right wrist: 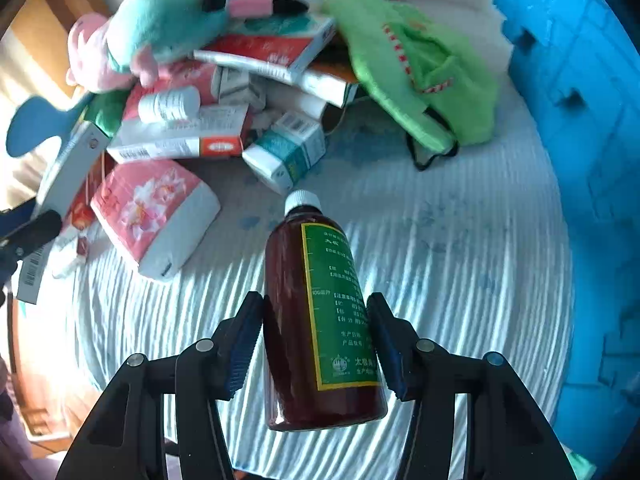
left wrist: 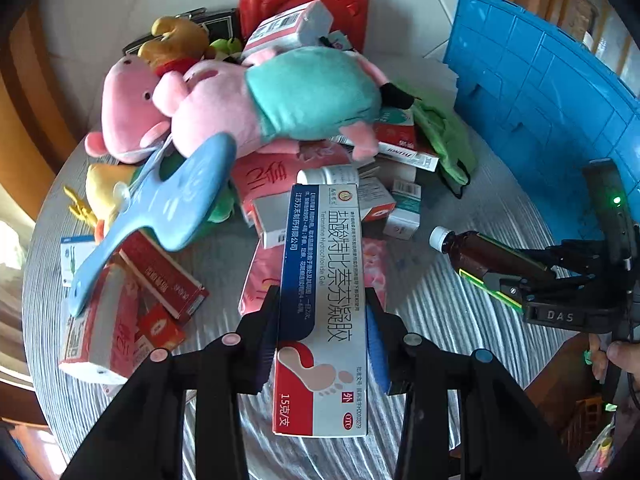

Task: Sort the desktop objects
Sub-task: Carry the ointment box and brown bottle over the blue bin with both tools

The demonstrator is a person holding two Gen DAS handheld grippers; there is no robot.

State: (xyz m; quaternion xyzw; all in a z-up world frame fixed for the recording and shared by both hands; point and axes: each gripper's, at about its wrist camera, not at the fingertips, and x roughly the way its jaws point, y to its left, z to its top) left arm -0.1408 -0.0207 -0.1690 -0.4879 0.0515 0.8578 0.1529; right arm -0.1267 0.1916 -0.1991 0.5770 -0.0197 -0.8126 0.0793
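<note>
Left gripper (left wrist: 322,320): jaws closed against both long sides of the gel box (left wrist: 322,300), which is held lifted above the table, red end nearest the camera.
Right gripper (right wrist: 316,344): pads pressed on the lower body of the brown bottle (right wrist: 316,320); white cap points away toward the pile, green label faces up.
Right gripper from the left wrist view: at the right edge, bottle cap pointing left, a person's fingers (left wrist: 612,356) on the handle.
Table (right wrist: 460,248): covered with a pale striped cloth, bare beneath both held items.
Pile: medicine boxes heaped beyond the grippers; a small teal-and-white box (right wrist: 288,152) lies just past the bottle cap.
Tissue pack (right wrist: 156,216): pink, floral, left of the bottle.
Plush pig (left wrist: 276,96): pink with teal clothing, on top of the pile.
Blue crate (left wrist: 540,92): standing at the right edge of the table.
Red case (left wrist: 304,4): behind the pile.
</note>
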